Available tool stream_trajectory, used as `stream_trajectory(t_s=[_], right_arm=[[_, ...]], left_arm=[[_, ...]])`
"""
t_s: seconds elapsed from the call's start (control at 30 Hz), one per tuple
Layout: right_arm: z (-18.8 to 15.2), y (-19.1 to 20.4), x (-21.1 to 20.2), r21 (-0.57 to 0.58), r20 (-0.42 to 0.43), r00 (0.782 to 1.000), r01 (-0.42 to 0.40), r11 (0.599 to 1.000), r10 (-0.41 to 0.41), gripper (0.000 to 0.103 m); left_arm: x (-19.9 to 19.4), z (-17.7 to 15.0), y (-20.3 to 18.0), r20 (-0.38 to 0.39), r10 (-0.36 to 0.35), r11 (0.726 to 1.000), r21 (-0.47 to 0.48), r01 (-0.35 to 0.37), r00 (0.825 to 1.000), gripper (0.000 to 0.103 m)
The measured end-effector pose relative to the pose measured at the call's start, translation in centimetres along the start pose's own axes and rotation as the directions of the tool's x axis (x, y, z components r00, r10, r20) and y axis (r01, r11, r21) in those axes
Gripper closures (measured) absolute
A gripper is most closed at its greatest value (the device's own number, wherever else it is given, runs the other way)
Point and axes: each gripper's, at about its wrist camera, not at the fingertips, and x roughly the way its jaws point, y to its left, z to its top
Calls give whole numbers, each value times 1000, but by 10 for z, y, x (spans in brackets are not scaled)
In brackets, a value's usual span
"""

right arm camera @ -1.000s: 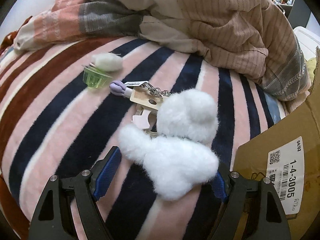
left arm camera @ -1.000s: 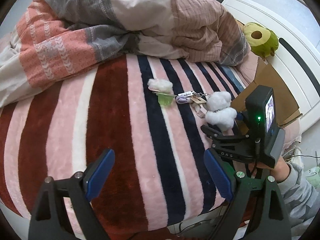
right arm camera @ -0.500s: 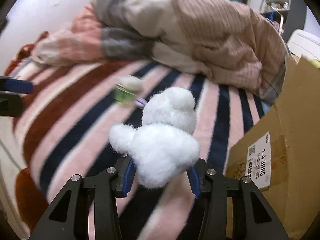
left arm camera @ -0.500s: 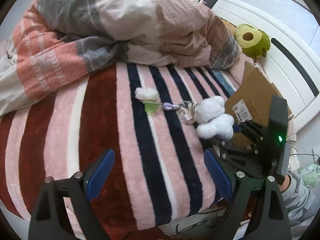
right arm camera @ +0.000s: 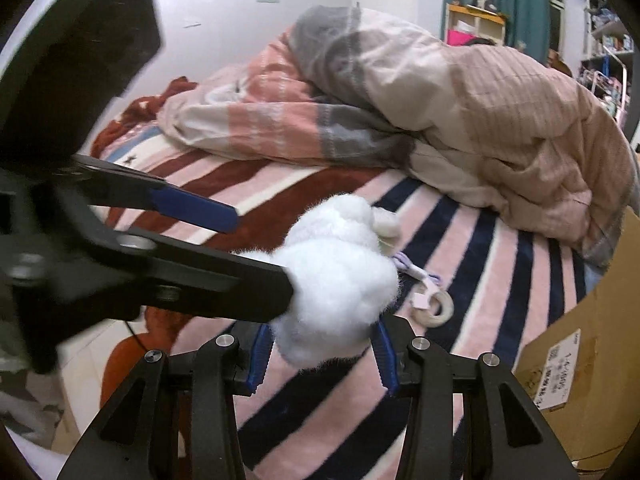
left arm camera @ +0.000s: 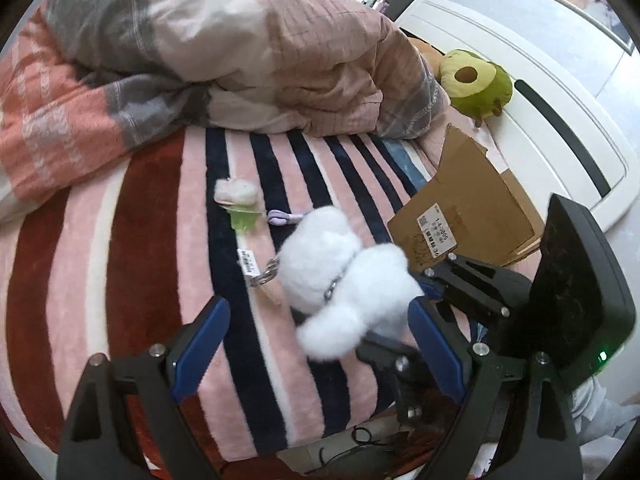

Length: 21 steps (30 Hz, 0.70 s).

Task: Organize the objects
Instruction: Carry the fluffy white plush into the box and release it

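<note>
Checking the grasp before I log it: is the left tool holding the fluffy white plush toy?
No, the left tool stands open and empty; the right tool grips the fluffy white plush toy.

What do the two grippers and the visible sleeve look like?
Left gripper and right gripper match: black angular finger frames, blue pads, silver screws. The right's black rear housing shows a green light. A grey sleeve sits behind it.

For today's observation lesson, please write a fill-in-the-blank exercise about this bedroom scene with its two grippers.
1. The right gripper holds a white plush ____.
2. The left gripper has its jaws ____.
3. The cardboard box bears a white ____.
4. The green plush lies against the white ____.

Missing words: toy; open; label; headboard
</note>
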Motion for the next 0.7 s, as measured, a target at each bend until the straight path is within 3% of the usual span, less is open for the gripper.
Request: stream_trajectory(t_s=[0.1,0.2,0.27,0.43,0.7], right_arm=[[0,5,-5,-28,17,1000,-21,999,22,63],[5,7,-14,-47,43,998,-43,998,45,63],[10,8,-22,-56,62,997,-48,997,51,63],[22,-2,-42,-48,96,995,-14,999,19,64],[33,-41,-90,7,149,987,56,998,-56,64]], left_arm=[[0,1,-1,9,-57,998,-17,57,998,14],[-4,5,-11,28,-41,999,8,41,999,15],[-8,11,-21,36,-32,999,31,31,999,23],[-18,27,-48,71,15,995,96,-21,997,26],[-21,62,-108,98,1,979,201,-21,995,26]])
